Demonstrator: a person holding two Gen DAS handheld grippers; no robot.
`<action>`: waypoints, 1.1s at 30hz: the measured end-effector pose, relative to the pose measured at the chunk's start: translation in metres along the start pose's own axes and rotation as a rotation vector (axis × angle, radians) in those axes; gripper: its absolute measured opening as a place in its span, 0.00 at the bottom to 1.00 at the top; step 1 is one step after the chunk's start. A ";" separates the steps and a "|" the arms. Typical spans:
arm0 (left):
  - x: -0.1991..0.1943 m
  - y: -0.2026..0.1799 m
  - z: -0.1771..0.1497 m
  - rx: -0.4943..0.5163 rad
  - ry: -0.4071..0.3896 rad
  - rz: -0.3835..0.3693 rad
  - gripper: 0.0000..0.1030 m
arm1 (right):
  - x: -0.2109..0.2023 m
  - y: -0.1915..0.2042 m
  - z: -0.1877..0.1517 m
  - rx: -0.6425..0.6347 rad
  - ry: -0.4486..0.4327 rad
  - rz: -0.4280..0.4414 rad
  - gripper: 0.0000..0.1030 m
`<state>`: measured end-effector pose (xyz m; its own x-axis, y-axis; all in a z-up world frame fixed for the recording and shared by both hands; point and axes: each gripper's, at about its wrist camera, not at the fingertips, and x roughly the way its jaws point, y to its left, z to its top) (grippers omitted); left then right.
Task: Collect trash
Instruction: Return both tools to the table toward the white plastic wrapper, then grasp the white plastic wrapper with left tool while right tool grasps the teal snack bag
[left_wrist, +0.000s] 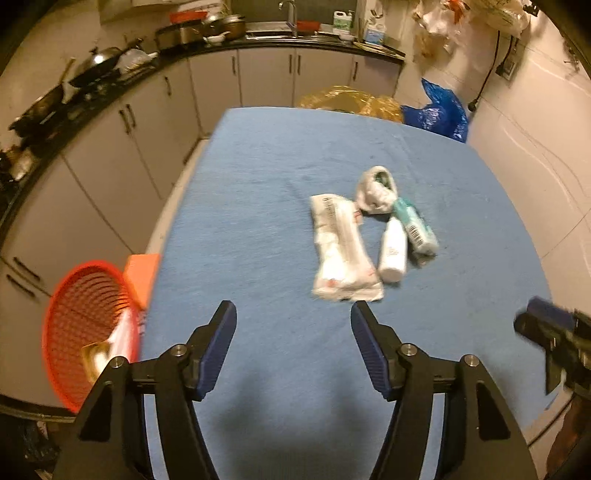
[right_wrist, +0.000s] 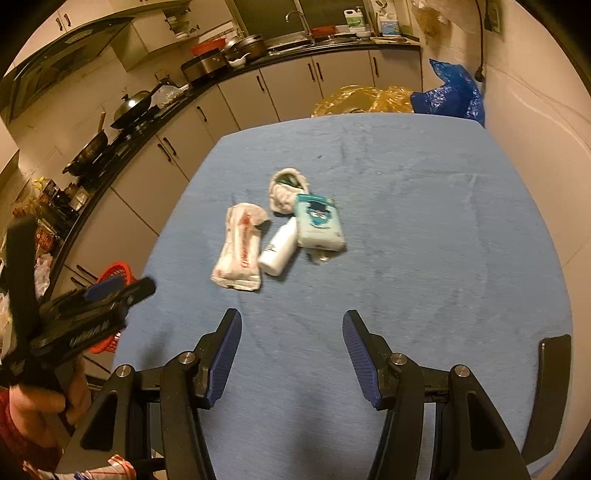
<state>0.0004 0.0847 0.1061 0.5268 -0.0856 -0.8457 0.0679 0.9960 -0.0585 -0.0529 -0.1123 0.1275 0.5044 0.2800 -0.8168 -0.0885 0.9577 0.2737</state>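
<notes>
Both your left tongs (left_wrist: 293, 314) and right tongs (right_wrist: 291, 321) are spread, empty; the small white plastic bottle (left_wrist: 393, 249) may roll off the blue-clothed counter (left_wrist: 258, 206) if nudged

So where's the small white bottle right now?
The white bottle lies mid-table on the blue cloth, between the long white wrapper on its left and the teal pack on its right, touching the pack.

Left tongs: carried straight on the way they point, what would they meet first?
Probably the bare blue tablecloth; the crumpled white wrapper with red print lies just right of that line, though depth is unclear.
</notes>
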 end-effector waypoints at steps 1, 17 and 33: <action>0.008 -0.005 0.004 -0.001 0.013 -0.009 0.64 | -0.001 -0.005 -0.002 0.002 0.003 -0.006 0.59; 0.134 -0.030 0.052 -0.064 0.142 0.059 0.70 | -0.025 -0.080 -0.012 0.038 0.035 -0.070 0.59; 0.073 0.001 -0.032 -0.050 0.120 0.066 0.40 | 0.102 -0.051 0.084 0.017 0.146 0.137 0.65</action>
<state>0.0121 0.0799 0.0273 0.4230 -0.0189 -0.9059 -0.0070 0.9997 -0.0241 0.0756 -0.1384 0.0725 0.3588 0.4153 -0.8359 -0.1327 0.9092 0.3947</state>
